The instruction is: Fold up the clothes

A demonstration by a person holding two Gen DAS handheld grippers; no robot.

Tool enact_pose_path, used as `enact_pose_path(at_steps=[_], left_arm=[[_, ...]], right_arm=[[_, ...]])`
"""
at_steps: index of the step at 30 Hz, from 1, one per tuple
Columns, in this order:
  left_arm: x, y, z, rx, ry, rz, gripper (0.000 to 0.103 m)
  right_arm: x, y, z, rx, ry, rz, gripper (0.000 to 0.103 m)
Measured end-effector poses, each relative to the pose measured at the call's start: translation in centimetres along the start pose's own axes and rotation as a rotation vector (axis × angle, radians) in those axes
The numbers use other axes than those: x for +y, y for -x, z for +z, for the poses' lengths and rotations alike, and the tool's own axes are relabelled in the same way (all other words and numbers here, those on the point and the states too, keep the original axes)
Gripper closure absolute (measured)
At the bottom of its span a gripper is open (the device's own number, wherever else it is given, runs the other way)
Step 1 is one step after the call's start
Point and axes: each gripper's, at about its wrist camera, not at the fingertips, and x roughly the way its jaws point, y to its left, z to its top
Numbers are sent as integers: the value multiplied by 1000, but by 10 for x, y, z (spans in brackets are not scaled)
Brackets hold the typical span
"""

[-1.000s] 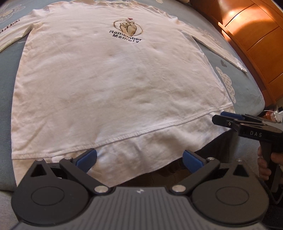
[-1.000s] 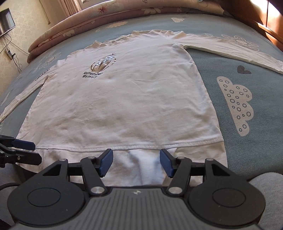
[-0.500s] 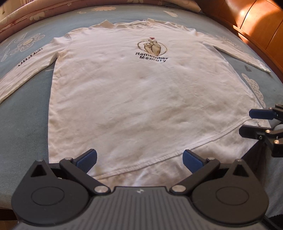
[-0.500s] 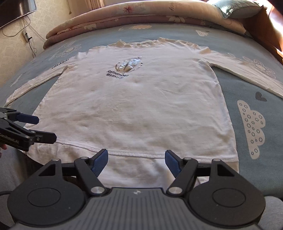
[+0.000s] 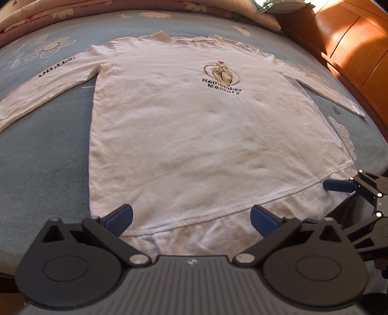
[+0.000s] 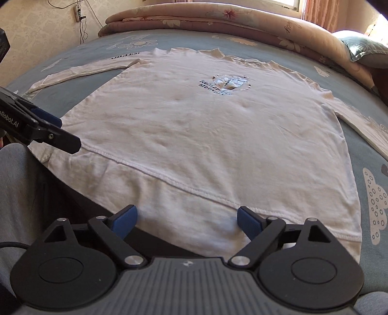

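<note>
A white long-sleeved shirt (image 5: 194, 135) with a "Remember Memory" print lies flat, front up, on the blue bedspread (image 5: 41, 155), sleeves spread to both sides. Its hem hangs over the near edge of the bed. My left gripper (image 5: 191, 218) stands open over the hem's left part, cloth below its blue pads, nothing pinched. My right gripper (image 6: 186, 218) hovers over the hem's right part, its jaws opening, with only loose cloth lying under the gap. Each gripper shows at the edge of the other's view: the right gripper (image 5: 339, 201) and the left gripper (image 6: 57, 133).
A rolled floral quilt (image 6: 218, 21) and a pillow (image 6: 363, 51) lie along the far side of the bed. An orange wooden cabinet (image 5: 351, 31) stands at the right. A person's grey-trousered leg (image 6: 21, 193) is at the near left edge.
Both views have swung so more of the shirt and far bed show. The right gripper's jaws have spread wider. The grippers have shifted sideways along the hem.
</note>
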Motion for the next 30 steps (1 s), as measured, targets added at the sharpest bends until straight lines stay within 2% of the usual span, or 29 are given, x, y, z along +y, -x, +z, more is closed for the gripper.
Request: enact_pose_path(at_steps=[2, 6, 10, 12, 13, 16, 20, 23, 25, 28, 30], left_arm=[[-4, -8, -1, 3, -7, -6, 1], [-10, -16, -8, -19, -25, -14, 1], [-5, -5, -24, -75, -24, -42, 1], [-4, -1, -28, -84, -29, -44, 1], [-3, 1, -29, -83, -25, -48, 1], [3, 9, -18, -101, 19, -83, 1], [13, 6, 4, -151, 16, -62, 1], [30, -12, 15, -127, 77, -44, 1], [46, -16, 14, -123, 147, -69, 1], [65, -8, 4, -138, 245, -92, 1], [69, 0, -4, -132, 271, -90, 1]], right_arm=[[-8, 9, 7, -33, -50, 22, 12], [-28, 10, 18, -70, -57, -52, 11], [-45, -4, 8, -29, -104, -63, 11], [-45, -5, -3, -43, -96, -54, 0], [-43, -5, -8, -51, -90, -54, 0], [-38, -5, -15, -77, -66, -84, 0], [-37, -7, -14, -78, -51, -97, 0], [-37, -8, -15, -92, -51, -104, 0], [-36, -8, -16, -98, -50, -105, 0], [-37, -7, -17, -104, -44, -101, 0], [-38, -6, -20, -119, -36, -98, 0]])
